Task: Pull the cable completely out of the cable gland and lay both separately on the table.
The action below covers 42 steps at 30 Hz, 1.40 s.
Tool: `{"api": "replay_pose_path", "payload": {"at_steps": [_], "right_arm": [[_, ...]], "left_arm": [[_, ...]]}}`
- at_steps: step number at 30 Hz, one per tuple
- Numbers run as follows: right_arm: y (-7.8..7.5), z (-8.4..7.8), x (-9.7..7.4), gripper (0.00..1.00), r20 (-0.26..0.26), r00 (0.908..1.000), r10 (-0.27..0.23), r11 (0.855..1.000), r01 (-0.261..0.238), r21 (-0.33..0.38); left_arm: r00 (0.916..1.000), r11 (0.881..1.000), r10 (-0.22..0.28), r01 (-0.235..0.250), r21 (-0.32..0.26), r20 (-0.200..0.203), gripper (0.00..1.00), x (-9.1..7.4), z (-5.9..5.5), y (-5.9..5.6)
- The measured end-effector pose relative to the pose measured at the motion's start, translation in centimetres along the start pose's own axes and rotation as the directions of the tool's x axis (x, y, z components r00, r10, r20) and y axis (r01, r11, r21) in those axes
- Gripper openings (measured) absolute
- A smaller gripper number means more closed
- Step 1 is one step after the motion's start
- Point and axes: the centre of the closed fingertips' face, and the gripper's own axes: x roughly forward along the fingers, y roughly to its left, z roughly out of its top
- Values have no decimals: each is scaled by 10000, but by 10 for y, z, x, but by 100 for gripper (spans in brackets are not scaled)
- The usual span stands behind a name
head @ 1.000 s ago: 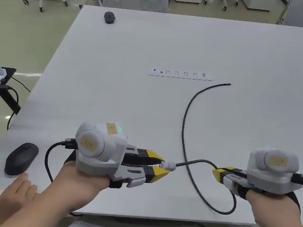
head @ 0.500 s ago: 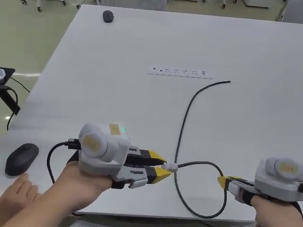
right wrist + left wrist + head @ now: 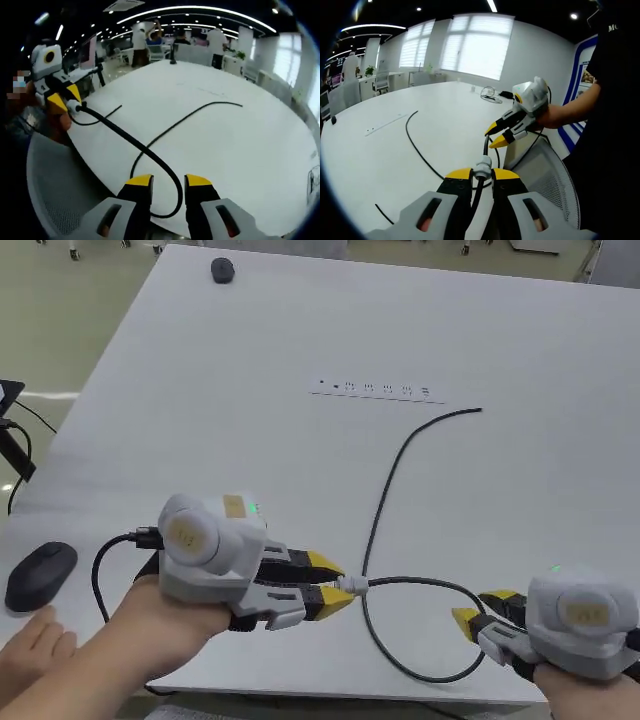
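The wide white counter [image 3: 250,360] carries little besides the work. The cable gland [image 3: 351,585] hangs just above the near edge, pinched between the yellow tips of the left gripper [image 3: 337,583], which is closed on it. The cable [image 3: 385,490] is not yet out. In the left gripper view it runs down through the gland and on between the jaws. On the far side it leaves the gland toward the right gripper [image 3: 482,608], bends into a loop near the counter's edge and then sweeps away to its free end, which lies near the power strip [image 3: 372,390].

The change is at the right gripper. Half a second ago its yellow tips read as one point on the cable. Now they stand apart, and in the right gripper view the cable's bend lies loose in the gap with nothing clamped. The arc from gland to right gripper also looks longer and flatter than a second ago.

This looks like the end of one pulling stroke. The right gripper has let go, probably to take a fresh hold closer to the gland. Neither part is laid down yet, so much of the task is left. A mouse [image 3: 40,575] sits well off to the left.
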Motion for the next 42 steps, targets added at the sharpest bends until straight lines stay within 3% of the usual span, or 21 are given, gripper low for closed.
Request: {"api": "replay_pose_path", "payload": {"at_steps": [4, 8, 11, 20, 25, 29, 32, 37, 41, 42], "right_arm": [[21, 33, -10, 24, 629, 9980, 25, 9877, 74, -1559], [56, 57, -12, 22, 803, 9931, 856, 9539, -584, -2943], [74, 70, -14, 22, 1165, 9840, 1347, 9446, -920, -3151], [93, 81, -11, 13, 904, 9833, 1582, 8626, -931, -4972], [97, 78, -8, 9, 682, 9840, 1645, 8442, -1047, -5258], [97, 76, -7, 4, 692, 9834, 1675, 8447, -1070, -5244], [95, 75, -7, 3, 727, 9837, 1643, 8595, -1066, -4999], [91, 73, -6, 2, 782, 9841, 1594, 8662, -1014, -4893], [84, 70, -6, 1, 734, 9858, 1513, 8915, -1040, -4409], [81, 68, -6, 1, 711, 9866, 1469, 9092, -1064, -4026]], "left_arm": [[10000, 10000, -74, 74, 11, 14, 15, 0, 0, -1], [9999, 9999, -103, 103, 65, -27, 15, 0, -1, -2], [9999, 9999, -135, 136, 73, -57, 15, 0, -2, -1], [9996, 9996, -221, 223, 169, -167, 15, 1, -5, -4], [9994, 9994, -257, 262, 230, -235, 15, 2, -7, -5], [9992, 9994, -262, 270, 235, -314, 15, 1, -9, -5], [9993, 9995, -268, 273, 183, -260, 15, 1, -8, -6], [9995, 9995, -234, 238, 204, -208, 15, 3, -7, -5], [9996, 9995, -195, 200, 228, -207, 15, 3, -6, -4], [9996, 9996, -175, 179, 219, -199, 15, 2, -6, -4]]}}
